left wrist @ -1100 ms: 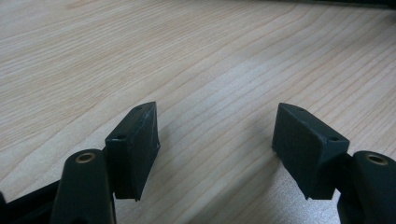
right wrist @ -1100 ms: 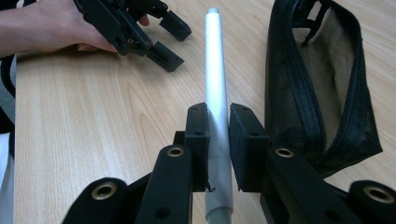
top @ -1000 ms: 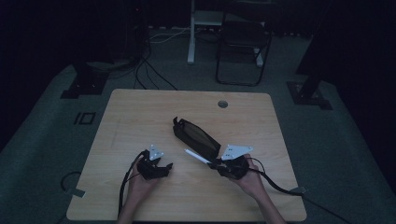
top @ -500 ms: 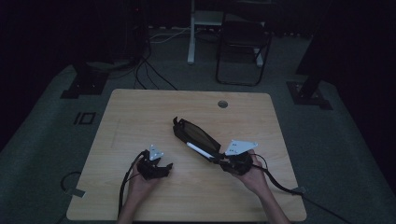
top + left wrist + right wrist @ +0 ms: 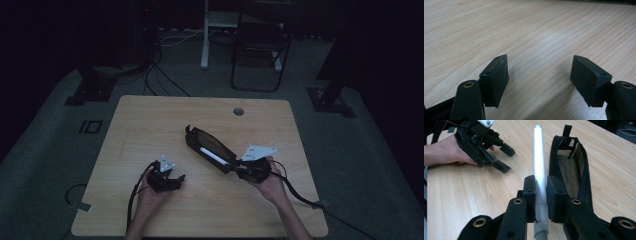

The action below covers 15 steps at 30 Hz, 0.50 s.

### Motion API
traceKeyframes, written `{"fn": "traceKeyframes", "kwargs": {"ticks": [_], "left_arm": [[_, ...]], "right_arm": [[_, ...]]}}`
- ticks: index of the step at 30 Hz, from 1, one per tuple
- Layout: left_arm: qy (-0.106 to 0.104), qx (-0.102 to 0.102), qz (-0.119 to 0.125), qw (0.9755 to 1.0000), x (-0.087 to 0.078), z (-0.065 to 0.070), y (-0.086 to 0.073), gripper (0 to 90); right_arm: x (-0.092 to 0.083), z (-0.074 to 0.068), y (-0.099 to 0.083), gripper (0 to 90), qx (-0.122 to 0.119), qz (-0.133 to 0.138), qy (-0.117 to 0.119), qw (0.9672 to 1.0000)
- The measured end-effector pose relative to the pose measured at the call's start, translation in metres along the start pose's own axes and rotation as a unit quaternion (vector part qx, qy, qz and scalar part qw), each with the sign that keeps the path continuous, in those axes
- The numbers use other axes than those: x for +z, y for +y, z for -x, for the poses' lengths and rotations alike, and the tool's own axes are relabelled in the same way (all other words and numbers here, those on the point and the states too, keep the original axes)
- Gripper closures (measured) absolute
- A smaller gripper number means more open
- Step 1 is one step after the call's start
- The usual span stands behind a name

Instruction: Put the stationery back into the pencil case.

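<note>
In the high view, the right hand-held gripper (image 5: 239, 168) sits at about 4 o'clock on the wooden surface (image 5: 150, 120), clenched on a white pen (image 5: 210, 155) that angles toward 10 o'clock over the open black pencil case (image 5: 207, 142) lying near the middle. The left hand-held gripper (image 5: 175, 179) rests at roughly 7 o'clock, well apart from the case.

In the left gripper view, the left hand-held gripper (image 5: 539, 75) has its jaws spread wide with bare wood between them, so it is released and holds nothing.

In the right gripper view, the right hand-held gripper (image 5: 541, 195) grasps the pen (image 5: 539, 165) near its lower end; the barrel runs toward 12 o'clock, just beside the case (image 5: 571, 170) and its open mouth at 1 o'clock. The left hand-held gripper (image 5: 505, 157) shows at 10 o'clock.

Judging from this, the pen is picked up and aligned but not yet inside; lowering it in and letting go remain
</note>
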<state>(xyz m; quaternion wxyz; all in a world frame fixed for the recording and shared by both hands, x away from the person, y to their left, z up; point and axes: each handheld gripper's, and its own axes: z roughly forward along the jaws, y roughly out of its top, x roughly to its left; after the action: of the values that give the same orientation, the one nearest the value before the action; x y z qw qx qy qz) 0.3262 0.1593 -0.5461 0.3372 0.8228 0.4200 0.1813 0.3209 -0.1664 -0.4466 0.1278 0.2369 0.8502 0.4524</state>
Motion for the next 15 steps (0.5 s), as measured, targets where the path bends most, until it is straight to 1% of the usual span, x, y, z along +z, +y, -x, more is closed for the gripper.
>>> {"fn": "traceKeyframes", "kwargs": {"ticks": [15], "left_arm": [[0.000, 0.000, 0.001, 1.0000, 0.000, 0.000, 0.000, 30.8]], "right_arm": [[0.001, 0.006, 0.011, 78.7, 0.007, 0.013, -0.010, 0.9998]]}}
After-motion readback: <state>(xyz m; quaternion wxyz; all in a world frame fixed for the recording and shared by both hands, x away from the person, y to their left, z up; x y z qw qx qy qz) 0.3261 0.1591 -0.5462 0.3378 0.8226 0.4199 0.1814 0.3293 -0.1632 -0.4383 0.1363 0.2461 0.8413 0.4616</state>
